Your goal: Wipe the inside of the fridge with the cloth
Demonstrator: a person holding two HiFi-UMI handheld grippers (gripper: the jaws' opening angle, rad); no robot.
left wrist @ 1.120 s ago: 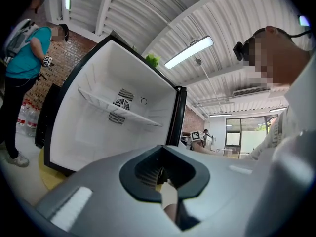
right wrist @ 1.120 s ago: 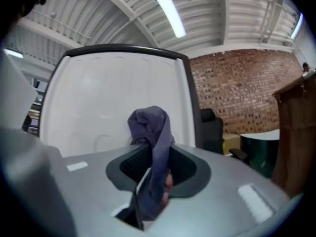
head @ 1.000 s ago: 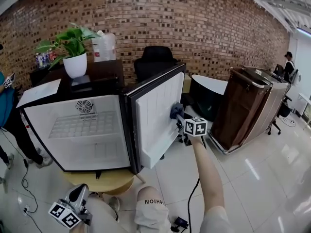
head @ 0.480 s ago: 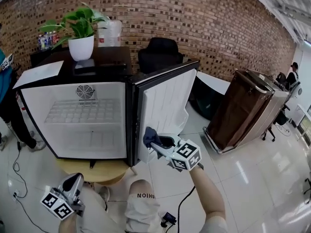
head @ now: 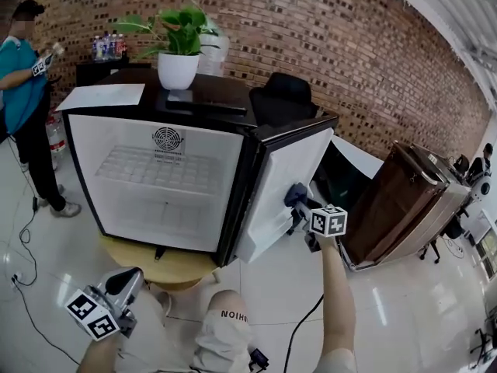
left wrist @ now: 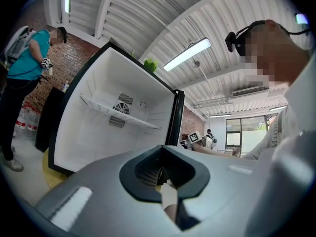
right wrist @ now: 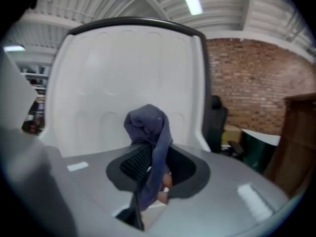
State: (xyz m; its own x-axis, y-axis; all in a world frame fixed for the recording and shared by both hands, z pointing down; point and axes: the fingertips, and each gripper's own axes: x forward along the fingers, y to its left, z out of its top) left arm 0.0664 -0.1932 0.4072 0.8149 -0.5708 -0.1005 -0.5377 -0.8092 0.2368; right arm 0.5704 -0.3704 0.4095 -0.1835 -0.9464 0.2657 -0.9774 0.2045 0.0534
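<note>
The small black fridge (head: 163,231) stands open, its white inside (head: 147,208) bare apart from a wire shelf (head: 167,169). Its door (head: 279,185) swings out to the right. My right gripper (head: 300,201) is shut on a dark blue cloth (head: 295,193) and holds it against the door's white inner face (right wrist: 128,83). Its jaws have just closed a little tighter on the cloth (right wrist: 150,137), which bunches above the jaws. My left gripper (head: 126,281) hangs low at the lower left, shut and empty (left wrist: 160,174), pointing at the fridge's inside (left wrist: 108,127).
A potted plant (head: 178,68) and a sheet of paper (head: 101,96) sit on the fridge top. A round wooden stand (head: 155,266) carries the fridge. A person in teal (head: 27,76) stands far left. A black chair (head: 283,95) and a brown cabinet (head: 396,200) are to the right.
My right gripper with the cloth went from high on the door's inner face down to its lower edge, then back up to mid-height. The left gripper stayed put.
</note>
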